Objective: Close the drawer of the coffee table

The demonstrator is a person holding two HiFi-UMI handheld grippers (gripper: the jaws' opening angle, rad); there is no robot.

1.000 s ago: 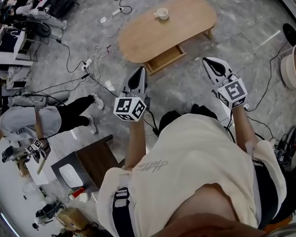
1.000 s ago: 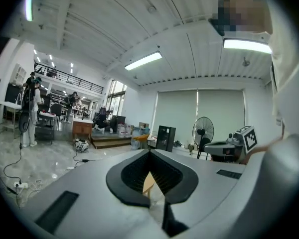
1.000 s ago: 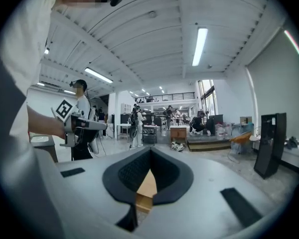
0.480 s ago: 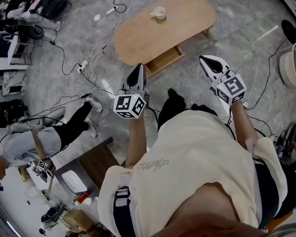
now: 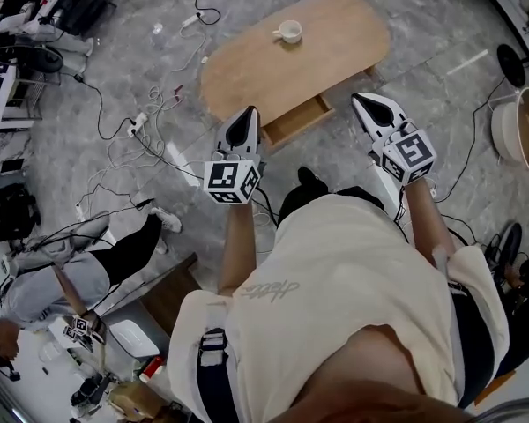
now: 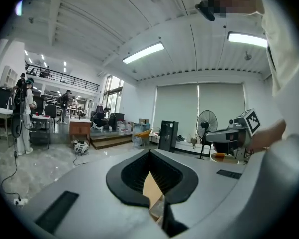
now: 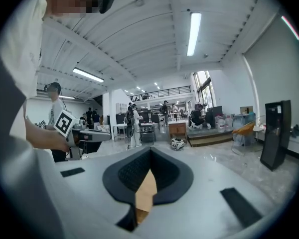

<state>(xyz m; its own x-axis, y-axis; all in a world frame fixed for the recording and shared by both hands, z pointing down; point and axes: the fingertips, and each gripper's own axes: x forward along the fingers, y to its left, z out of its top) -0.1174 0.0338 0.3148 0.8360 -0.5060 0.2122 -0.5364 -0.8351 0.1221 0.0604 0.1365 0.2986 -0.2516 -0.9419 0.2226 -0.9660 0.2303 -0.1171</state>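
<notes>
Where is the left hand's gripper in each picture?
Head view: the left gripper is left of centre, in front of the coffee table's near edge.
Left gripper view: its own shut jaws fill the bottom centre.
Right gripper view: small, at the left side.
Shared landmark: the person's cream shirt shows in all three.

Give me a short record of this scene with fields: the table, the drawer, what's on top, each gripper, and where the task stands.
coffee table: oval, wooden, on a grey floor
drawer: open, pulled out of the table's near side toward the person
on top: one white cup, toward the far edge
left gripper: jaws together, nothing held, raised in the air
right gripper: jaws together, nothing held, raised to the right of the drawer
contact: neither gripper appears to touch the drawer
task status: drawer not yet closed
</notes>
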